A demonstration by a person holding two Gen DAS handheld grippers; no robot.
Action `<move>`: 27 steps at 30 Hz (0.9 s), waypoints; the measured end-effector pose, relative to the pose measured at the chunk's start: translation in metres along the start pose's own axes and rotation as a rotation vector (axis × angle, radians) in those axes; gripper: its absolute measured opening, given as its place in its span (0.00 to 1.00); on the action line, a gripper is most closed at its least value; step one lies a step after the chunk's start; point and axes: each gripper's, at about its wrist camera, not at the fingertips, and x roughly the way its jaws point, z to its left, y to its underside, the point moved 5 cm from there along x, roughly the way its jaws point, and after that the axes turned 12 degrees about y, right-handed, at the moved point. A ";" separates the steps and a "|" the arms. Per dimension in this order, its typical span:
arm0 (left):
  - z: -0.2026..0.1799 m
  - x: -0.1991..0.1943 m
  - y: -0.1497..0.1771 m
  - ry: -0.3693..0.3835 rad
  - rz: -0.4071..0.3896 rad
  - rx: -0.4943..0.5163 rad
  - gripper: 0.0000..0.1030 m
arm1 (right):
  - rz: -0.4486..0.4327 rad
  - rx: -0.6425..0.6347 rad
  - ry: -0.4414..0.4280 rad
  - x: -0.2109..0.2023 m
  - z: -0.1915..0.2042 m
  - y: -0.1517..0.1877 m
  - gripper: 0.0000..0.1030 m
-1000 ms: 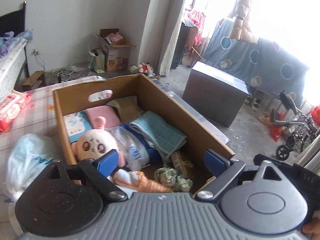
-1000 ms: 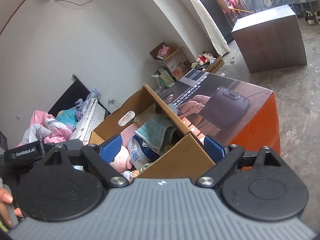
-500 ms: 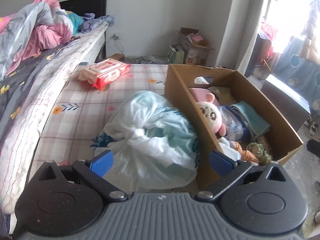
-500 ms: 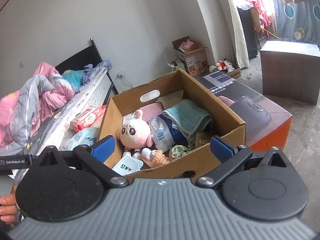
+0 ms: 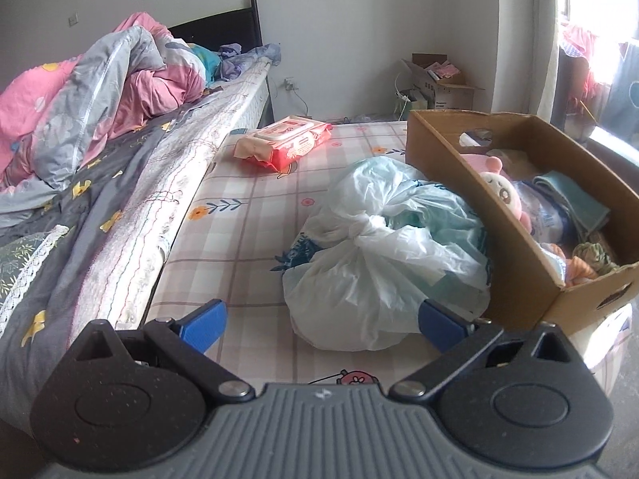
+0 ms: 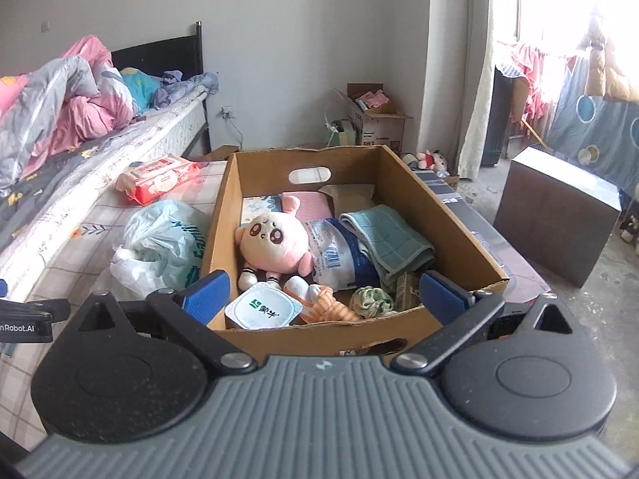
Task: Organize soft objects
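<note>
Plush doll (image 6: 275, 245), pink and wide-eyed, lies in a cardboard box (image 6: 447, 215) on a checked bedsheet (image 5: 239, 215), beside a folded teal towel (image 6: 385, 239) and a green-logo tub (image 6: 263, 309). Both the left gripper (image 5: 321, 323) and the right gripper (image 6: 321, 297) gape wide, empty. "Robot.AI" marks the left tool; a knotted plastic bag (image 5: 383, 251) touches the box.

Both hand-held grippers (image 5: 321, 325) (image 6: 325, 295) wide open
</note>
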 end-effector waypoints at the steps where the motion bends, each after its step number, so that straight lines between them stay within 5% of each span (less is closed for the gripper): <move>1: -0.001 0.002 0.001 0.008 0.009 0.001 1.00 | -0.006 -0.007 0.027 0.000 0.002 0.000 0.99; 6: -0.001 0.003 0.003 0.086 0.011 -0.078 1.00 | -0.033 -0.027 0.066 -0.006 0.001 0.001 0.99; 9: -0.006 0.003 0.003 0.134 0.020 -0.101 1.00 | -0.012 -0.035 -0.059 -0.009 0.004 0.007 0.99; 13: -0.016 0.006 0.006 0.158 0.047 -0.118 1.00 | 0.138 0.025 -0.204 0.001 0.017 0.017 0.99; 27: -0.025 -0.002 0.004 0.142 0.055 -0.103 0.99 | 0.201 -0.041 -0.188 0.015 0.045 0.025 0.99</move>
